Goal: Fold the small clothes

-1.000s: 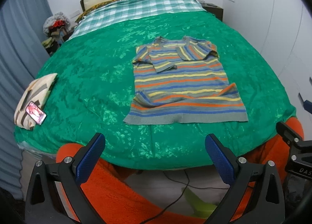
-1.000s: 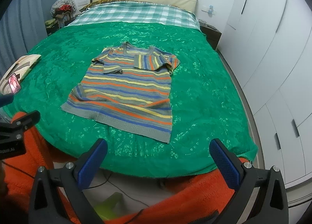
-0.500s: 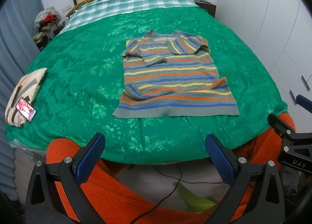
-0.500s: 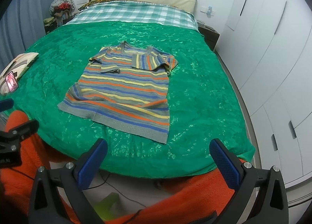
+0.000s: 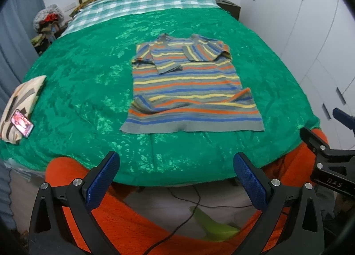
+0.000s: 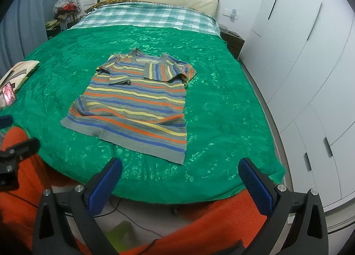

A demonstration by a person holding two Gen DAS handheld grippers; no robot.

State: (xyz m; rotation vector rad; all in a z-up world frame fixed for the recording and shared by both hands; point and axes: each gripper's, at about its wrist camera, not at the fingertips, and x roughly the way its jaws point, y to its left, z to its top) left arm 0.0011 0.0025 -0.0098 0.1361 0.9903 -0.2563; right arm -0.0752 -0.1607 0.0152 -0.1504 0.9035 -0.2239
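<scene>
Bed [image 5: 84, 81]: green cover; the striped top [image 5: 188, 90] lies flat at its middle, sleeves folded in.
Change: both views have drawn back a little from the top, which has not shifted.
Left gripper [image 5: 175, 179]: jaws wide apart, empty, short of the bed's foot.
Right gripper [image 6: 179, 181]: likewise.
Meaning: probably the hem-to-collar fold comes next.
Phone [image 5: 22, 122]: on a cushion [image 5: 20, 97] left of the top.

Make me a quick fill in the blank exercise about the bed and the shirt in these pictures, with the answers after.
1. The striped shirt lies on a ____ bedspread.
2. Both of its sleeves are folded ____ over the chest.
3. The phone rests on a ____ at the bed's edge.
4. The left gripper and right gripper are both ____.

Answers: green; inward; cushion; open
</scene>
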